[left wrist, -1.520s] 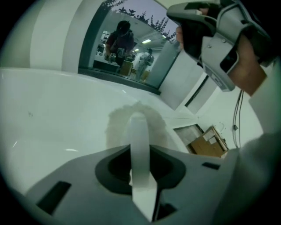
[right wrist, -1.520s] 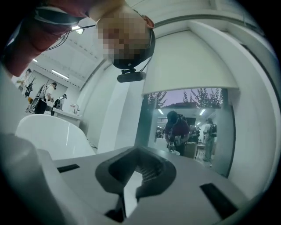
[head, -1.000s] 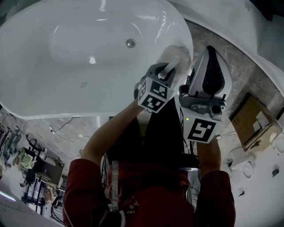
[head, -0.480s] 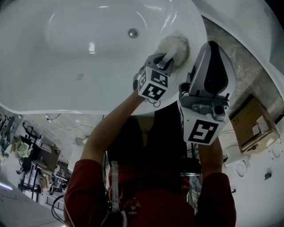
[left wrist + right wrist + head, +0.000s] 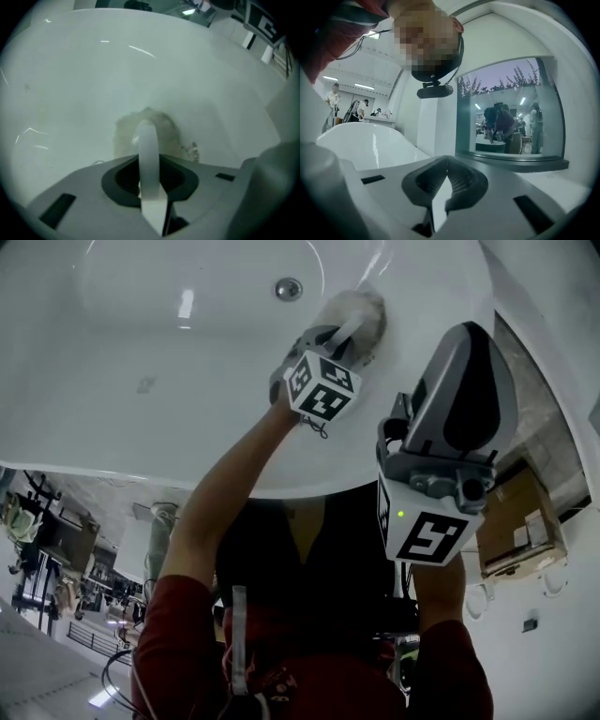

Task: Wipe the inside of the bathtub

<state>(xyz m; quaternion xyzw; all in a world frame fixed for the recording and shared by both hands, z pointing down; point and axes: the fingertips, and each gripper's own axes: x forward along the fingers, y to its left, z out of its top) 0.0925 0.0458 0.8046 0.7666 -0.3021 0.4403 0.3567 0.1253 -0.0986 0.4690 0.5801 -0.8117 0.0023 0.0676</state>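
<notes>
The white bathtub (image 5: 141, 470) fills the top of the head view, with its metal drain (image 5: 288, 289) in the floor. A pale fluffy cloth (image 5: 364, 310) is pressed on the tub's inner wall, right of the drain. My left gripper (image 5: 349, 326) is shut on that cloth (image 5: 123, 136), and its white fingers (image 5: 149, 150) lie together over it. My right gripper (image 5: 447, 171) is shut with nothing in it. Its grey housing (image 5: 455, 418) hangs outside the tub's rim at the right, away from the cloth.
A brown cardboard box (image 5: 520, 521) sits on the floor at the right. The right gripper view faces a wall with a window (image 5: 511, 112) and the rim of a white tub (image 5: 370, 140); several people stand far off.
The left gripper has carried the cloth farther along the tub's inner wall, up the picture, still right of the drain. The right gripper has stayed outside the rim.
</notes>
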